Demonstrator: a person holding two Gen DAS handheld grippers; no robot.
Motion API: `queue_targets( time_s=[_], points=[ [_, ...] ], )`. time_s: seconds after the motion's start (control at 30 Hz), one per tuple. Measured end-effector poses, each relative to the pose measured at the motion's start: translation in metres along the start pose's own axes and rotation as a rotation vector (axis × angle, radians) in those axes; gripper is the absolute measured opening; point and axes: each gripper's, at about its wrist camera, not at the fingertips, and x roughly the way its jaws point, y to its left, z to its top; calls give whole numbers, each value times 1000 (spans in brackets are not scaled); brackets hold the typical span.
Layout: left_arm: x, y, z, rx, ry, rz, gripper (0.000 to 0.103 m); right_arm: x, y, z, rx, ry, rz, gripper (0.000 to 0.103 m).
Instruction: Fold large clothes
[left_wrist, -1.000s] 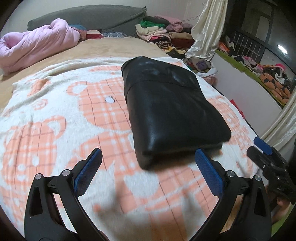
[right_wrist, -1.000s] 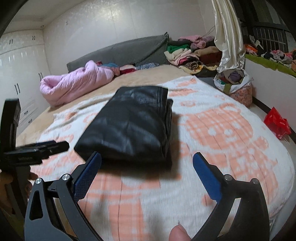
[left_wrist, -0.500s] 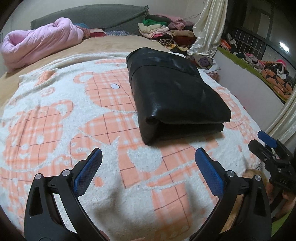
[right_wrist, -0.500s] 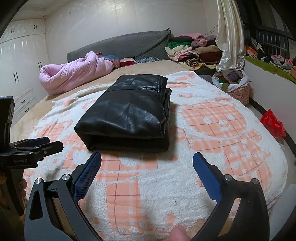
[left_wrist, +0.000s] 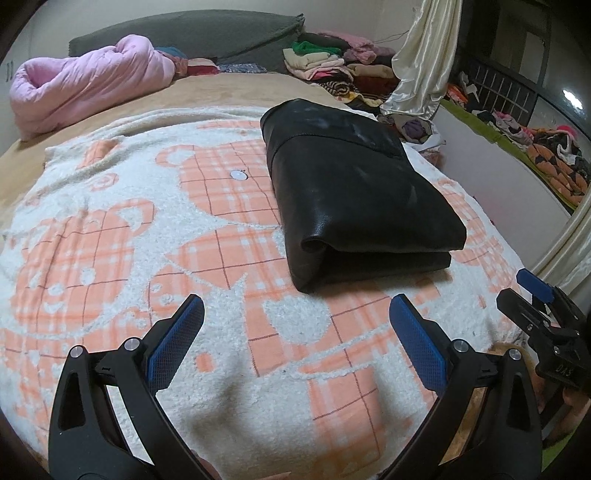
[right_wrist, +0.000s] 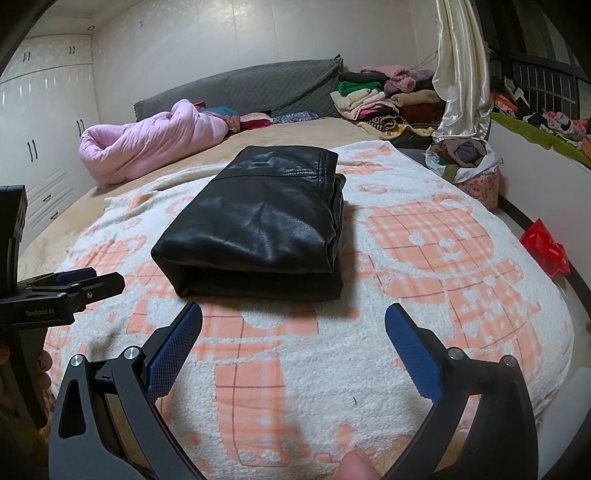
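Observation:
A black leather garment (left_wrist: 354, 192) lies folded into a thick rectangle on the orange-and-white blanket (left_wrist: 110, 240); it also shows in the right wrist view (right_wrist: 262, 229). My left gripper (left_wrist: 295, 314) is open and empty, held back from the bundle's near edge. My right gripper (right_wrist: 293, 321) is open and empty, also short of the bundle. The right gripper shows at the right edge of the left wrist view (left_wrist: 543, 314), and the left gripper at the left edge of the right wrist view (right_wrist: 62, 291).
A rolled pink duvet (left_wrist: 88, 85) lies at the head of the bed by a grey headboard (right_wrist: 258, 88). Stacked folded clothes (right_wrist: 376, 96) and a cream curtain (right_wrist: 461, 74) stand at the far right. A clothes-filled bag (right_wrist: 469, 162) and red item (right_wrist: 546, 247) sit on the floor.
Both grippers have pulled back from the folded garment toward the foot of the bed, staying open. The garment lies still.

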Motion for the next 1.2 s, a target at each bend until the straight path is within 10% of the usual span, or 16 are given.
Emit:
queue_targets(
  time_s=[1.2],
  points=[
    [0,6,3,-1,2,28,94,2,-4,0,-9,18,6,99]
  ],
)
